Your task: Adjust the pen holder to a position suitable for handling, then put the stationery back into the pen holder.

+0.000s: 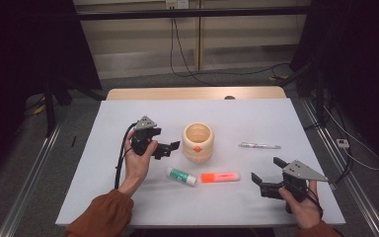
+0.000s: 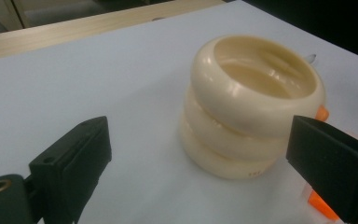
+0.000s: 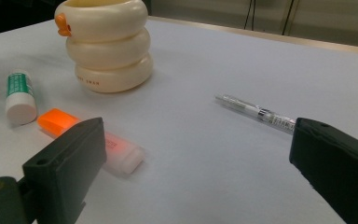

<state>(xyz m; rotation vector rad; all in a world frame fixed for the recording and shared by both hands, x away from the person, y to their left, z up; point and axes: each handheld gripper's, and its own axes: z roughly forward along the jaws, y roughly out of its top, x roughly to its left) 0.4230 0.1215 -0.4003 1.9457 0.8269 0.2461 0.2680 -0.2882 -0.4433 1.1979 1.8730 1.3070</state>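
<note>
A cream ribbed cup with a small orange knob stands mid-table. My left gripper is open just left of it, jaws pointing at its side and holding nothing. In the left gripper view the cup sits between and beyond the spread jaws. My right gripper rests open and empty at the front right. In front of the cup lie a green-and-white glue stick and an orange highlighter. A clear pen lies to the cup's right. The right gripper view shows the highlighter, pen and glue stick.
The white table top ends in a wooden strip at the far edge. Black stands and cables are on the floor beyond. The person's forearm in an orange sleeve enters at the bottom left.
</note>
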